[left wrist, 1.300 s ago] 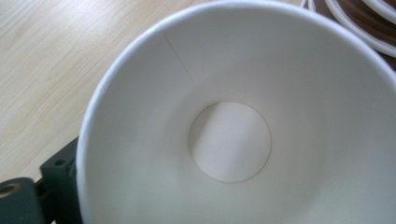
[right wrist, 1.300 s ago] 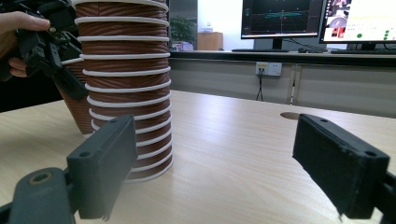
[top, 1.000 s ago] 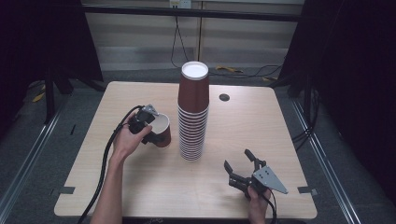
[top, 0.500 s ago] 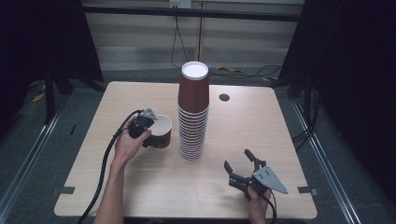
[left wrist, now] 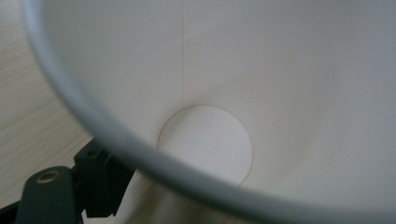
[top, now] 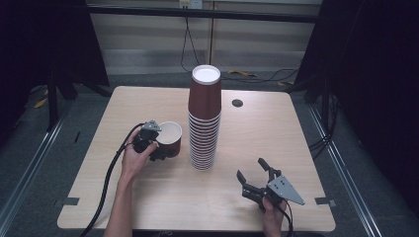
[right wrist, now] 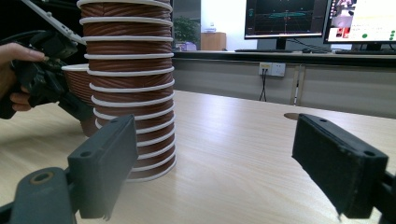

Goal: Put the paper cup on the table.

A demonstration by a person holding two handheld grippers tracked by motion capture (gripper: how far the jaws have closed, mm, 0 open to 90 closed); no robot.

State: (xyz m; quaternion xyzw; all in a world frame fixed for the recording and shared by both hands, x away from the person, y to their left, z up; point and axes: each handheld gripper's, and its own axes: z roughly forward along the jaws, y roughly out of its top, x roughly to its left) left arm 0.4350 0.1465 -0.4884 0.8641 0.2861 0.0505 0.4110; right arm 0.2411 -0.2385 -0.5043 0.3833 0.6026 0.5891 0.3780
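Note:
A single brown paper cup [top: 171, 137] with a white inside stands left of the tall stack of brown cups [top: 204, 123]. My left gripper [top: 166, 149] has just been closing with the cup's wall between its jaws and is now shut on that wall. In the left gripper view the white inside of the cup [left wrist: 233, 93] is close up, with one black jaw outside the rim at the lower left. My right gripper [top: 250, 169] rests open near the table's front right, pointed at the stack [right wrist: 128, 84]; nothing lies between its pads [right wrist: 105, 163].
The light wooden table [top: 276, 133] has a round cable hole [top: 237, 103] at the back right. Black cables trail off the front edge from both hands. Dark floor and black frame posts surround the table. Monitors [right wrist: 359, 21] stand behind in the right gripper view.
The left hand and the single cup have sunk a little towards the table, and the cup now sits more upright. The right hand has not moved.

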